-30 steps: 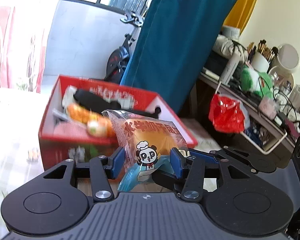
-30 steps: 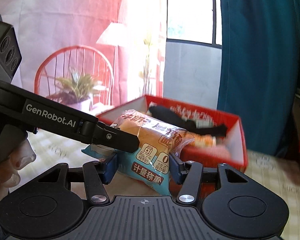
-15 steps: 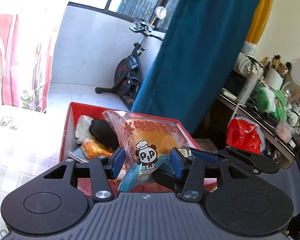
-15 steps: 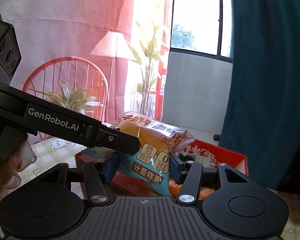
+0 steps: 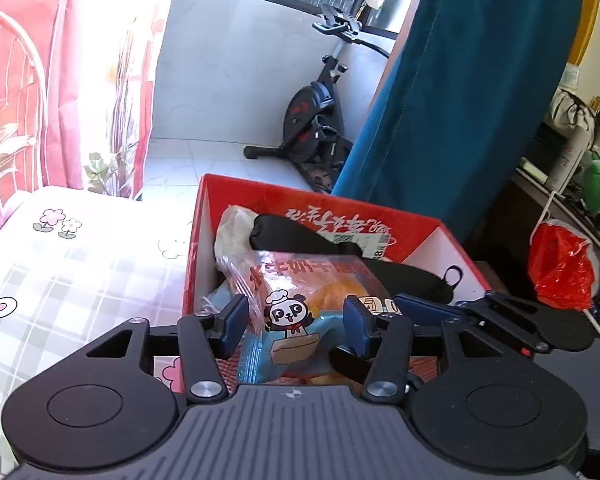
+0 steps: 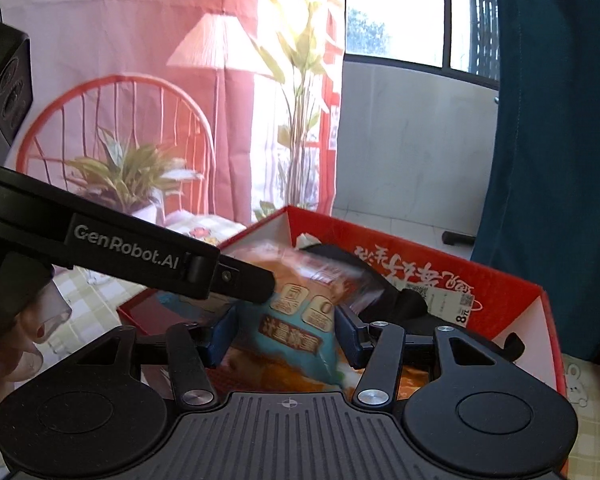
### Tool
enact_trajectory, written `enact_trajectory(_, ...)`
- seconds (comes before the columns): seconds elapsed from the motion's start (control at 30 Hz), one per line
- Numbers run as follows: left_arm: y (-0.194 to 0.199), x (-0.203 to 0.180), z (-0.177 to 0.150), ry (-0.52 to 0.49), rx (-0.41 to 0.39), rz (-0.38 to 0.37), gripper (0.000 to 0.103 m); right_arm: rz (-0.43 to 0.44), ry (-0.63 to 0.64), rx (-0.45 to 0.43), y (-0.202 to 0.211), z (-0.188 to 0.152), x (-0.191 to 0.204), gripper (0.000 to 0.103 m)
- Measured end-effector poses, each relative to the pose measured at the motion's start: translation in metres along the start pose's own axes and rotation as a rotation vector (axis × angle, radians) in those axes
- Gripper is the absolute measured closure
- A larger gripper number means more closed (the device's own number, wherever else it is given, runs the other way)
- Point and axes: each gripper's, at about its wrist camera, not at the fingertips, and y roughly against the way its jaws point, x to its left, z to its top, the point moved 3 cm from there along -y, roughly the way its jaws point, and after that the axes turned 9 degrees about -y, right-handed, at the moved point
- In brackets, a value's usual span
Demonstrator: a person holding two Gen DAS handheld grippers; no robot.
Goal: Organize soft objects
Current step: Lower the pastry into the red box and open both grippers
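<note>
- So the packaged bun (image 5: 300, 300), a soft bread roll in a see-through wrapper with a panda chef on it, sits right between the pads of the left gripper (image 5: 296, 318), hanging just over the near end of the red box (image 5: 340, 216).
- The right gripper (image 6: 284, 330) has the same packet (image 6: 300, 312) from the other end, the blue printed part of the wrapper between its pads. Two grippers on one squishy bag looks like a way to keep it from sagging or twisting on the way in.
- Both sets of jaws are opening right now, roughly halfway apart, with the packet still between them. In the left view the pads look like they've barely got the wrapper; in the right view it's blurry, so contact is hard to call.
- Best guess is this is the drop: the bun is over the box, so letting go puts it inside.
- Ahead of the grippers, the box already holds a black soft item (image 5: 300, 236) and a pale bag (image 5: 232, 232), with something orange under the bun.
- Left of the left gripper is the checked tablecloth (image 5: 80, 272) with bunny and flower prints.
- Beyond the box stands a teal curtain (image 5: 460, 100).
</note>
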Motion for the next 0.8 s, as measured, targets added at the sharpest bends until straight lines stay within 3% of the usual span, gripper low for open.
enact_trajectory(0.17,-0.005,-0.005,-0.001,-0.069,0.011,0.083,0.052,0.003,-0.012,0.011,0.004,-0.005,-0.007,0.052)
enact_trajectory(0.3,-0.016,-0.007,0.001,-0.11,0.048,0.113,0.056,-0.017,-0.023,0.025,0.007,-0.009,-0.017,0.068)
enact_trajectory(0.5,-0.033,-0.011,0.004,-0.196,0.122,0.172,0.059,-0.034,-0.033,0.02,0.017,-0.011,-0.027,0.07)
enact_trajectory(0.7,-0.034,-0.018,0.007,-0.214,0.13,0.209,0.06,-0.049,-0.043,0.011,0.033,-0.015,-0.037,0.07)
enact_trajectory(0.77,-0.027,-0.019,0.007,-0.197,0.101,0.195,0.058,-0.054,-0.055,0.004,0.041,-0.016,-0.041,0.07)
enact_trajectory(0.8,-0.022,-0.021,0.007,-0.18,0.089,0.183,0.048,-0.055,-0.059,-0.001,0.045,-0.017,-0.044,0.069)
